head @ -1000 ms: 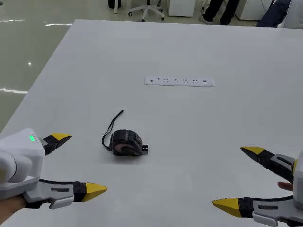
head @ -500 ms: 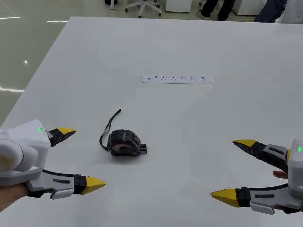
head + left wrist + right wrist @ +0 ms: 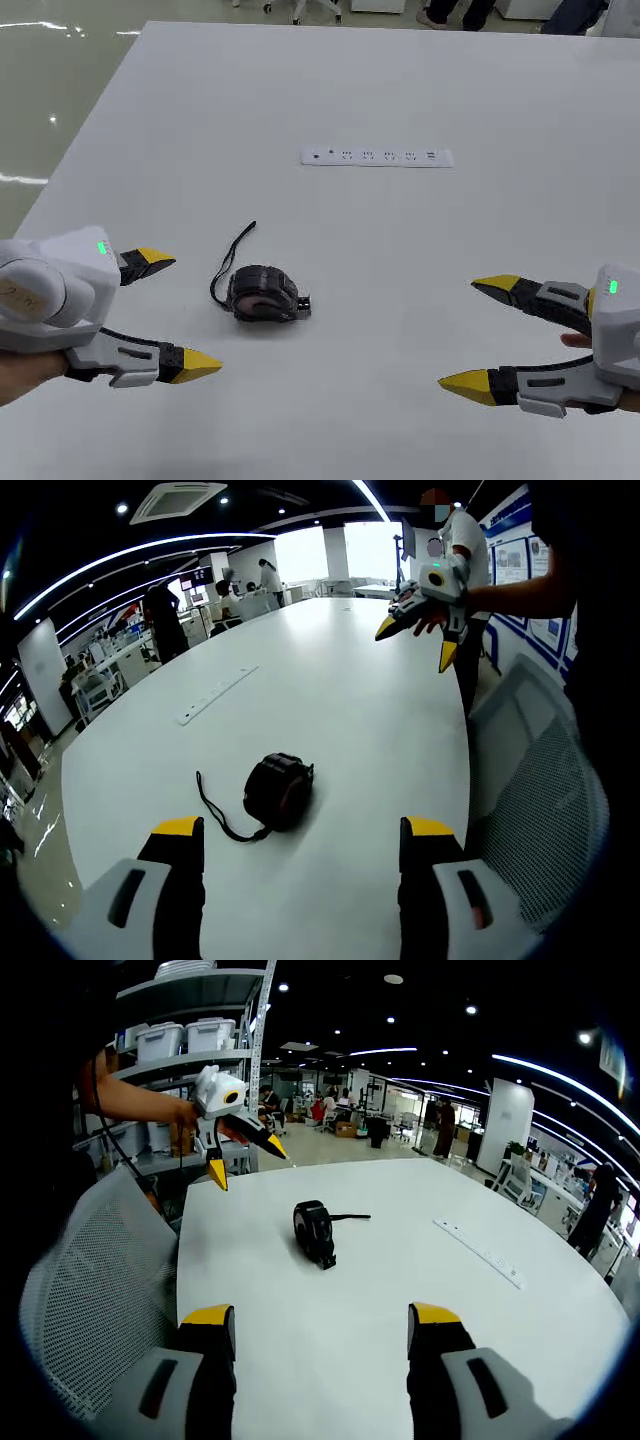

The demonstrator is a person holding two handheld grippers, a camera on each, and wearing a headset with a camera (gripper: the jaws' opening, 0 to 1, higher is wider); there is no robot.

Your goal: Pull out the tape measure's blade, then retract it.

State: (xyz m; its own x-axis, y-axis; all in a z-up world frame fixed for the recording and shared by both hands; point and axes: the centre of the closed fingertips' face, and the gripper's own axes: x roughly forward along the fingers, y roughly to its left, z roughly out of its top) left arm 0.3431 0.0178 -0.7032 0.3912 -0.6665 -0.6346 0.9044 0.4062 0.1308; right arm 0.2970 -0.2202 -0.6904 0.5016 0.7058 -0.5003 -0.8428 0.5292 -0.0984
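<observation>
Gaping wide and empty, left tongs (image 3: 195, 314) and right tongs (image 3: 458, 332) flank a round black tape measure (image 3: 264, 294) on smooth white worktop (image 3: 400, 80).

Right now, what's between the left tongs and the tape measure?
Between left tongs and tape measure: only bare table and its black strap, in the head view.

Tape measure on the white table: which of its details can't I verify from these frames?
- Blade hook on the black round tape measure: too small in head view; turned away behind the case in left gripper view.
- Lock button: too small and dark against the case in right gripper view.
- Switch position on the white power strip: too small in head view.
</observation>
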